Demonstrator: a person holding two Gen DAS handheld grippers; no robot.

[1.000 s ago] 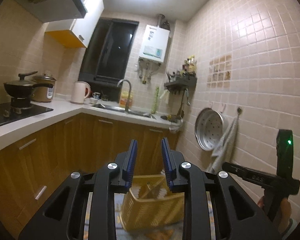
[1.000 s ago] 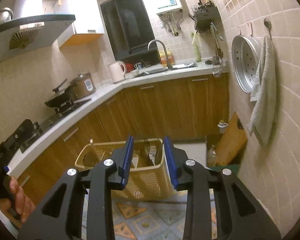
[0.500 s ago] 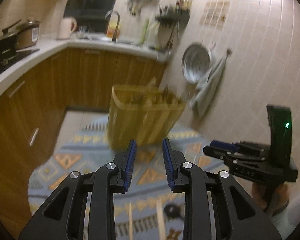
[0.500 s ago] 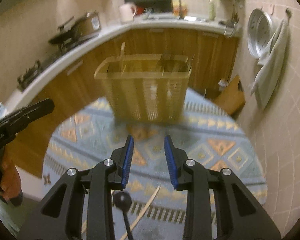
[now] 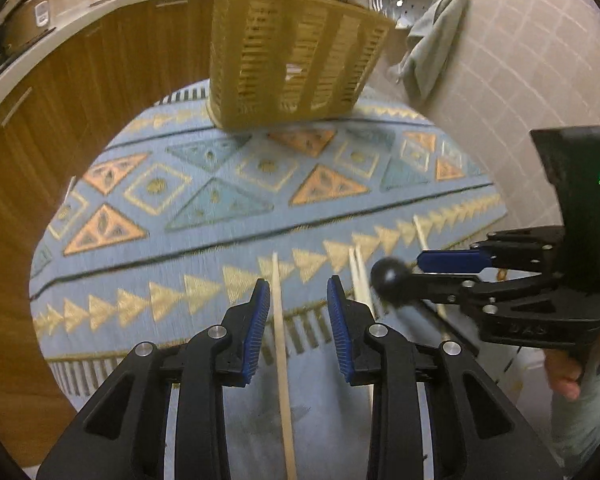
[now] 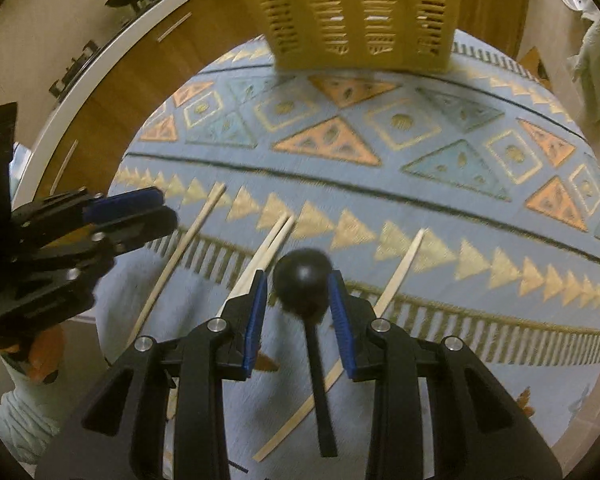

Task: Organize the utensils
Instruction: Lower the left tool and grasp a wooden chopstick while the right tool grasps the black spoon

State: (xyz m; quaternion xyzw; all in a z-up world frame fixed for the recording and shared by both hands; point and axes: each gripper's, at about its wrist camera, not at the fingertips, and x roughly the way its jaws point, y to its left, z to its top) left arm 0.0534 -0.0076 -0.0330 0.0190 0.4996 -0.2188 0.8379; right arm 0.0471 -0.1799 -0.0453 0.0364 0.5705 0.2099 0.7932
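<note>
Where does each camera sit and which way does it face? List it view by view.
Left wrist: on the left gripper, facing steeply down at a chopstick on the rug; the right gripper and a hand show at right.
Right wrist: on the right gripper, facing down over the black ladle; the left gripper shows at left.
Shared: rug, yellow basket, chopsticks, ladle.

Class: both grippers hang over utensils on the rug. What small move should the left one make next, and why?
Probably lower the left gripper a little and close it. One chopstick already lies lengthwise between its open fingers, and nothing shows the pads touching it. The basket stands beyond, ready for it.
</note>
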